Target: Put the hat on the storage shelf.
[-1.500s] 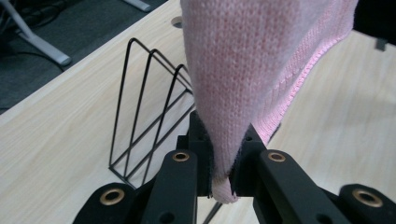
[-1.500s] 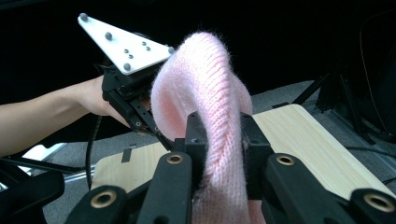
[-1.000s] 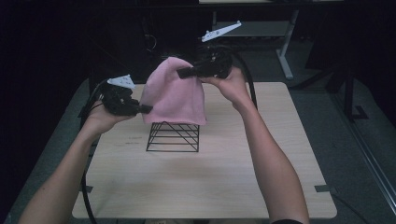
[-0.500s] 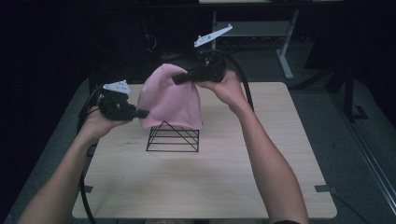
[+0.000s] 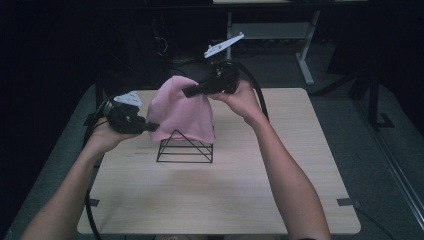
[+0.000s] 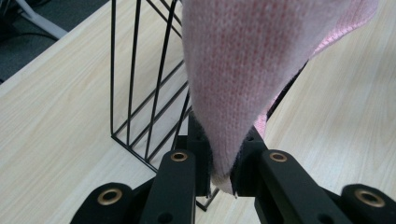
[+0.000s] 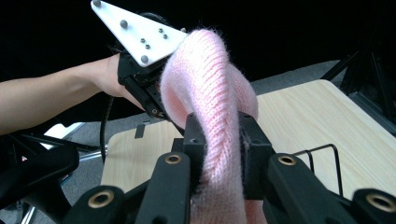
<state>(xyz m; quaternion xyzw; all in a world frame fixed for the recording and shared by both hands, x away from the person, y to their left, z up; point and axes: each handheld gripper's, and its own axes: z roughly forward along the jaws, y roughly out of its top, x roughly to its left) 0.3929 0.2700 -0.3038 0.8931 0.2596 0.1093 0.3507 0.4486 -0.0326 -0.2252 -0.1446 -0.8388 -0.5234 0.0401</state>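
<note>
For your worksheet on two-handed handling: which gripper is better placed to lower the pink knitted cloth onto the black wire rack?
Probably the right gripper: it pinches the pink knitted cloth near its top, above the black wire rack. The left gripper grips the cloth's lower edge beside the rack, so it can mainly steady it.

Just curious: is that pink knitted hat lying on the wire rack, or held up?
Held up. The left gripper and right gripper pinch the hat above the rack.

Light wooden table [image 5: 300,200]; grey floor [image 5: 380,165]; white desk frame [image 5: 300,55] behind; dark room.
</note>
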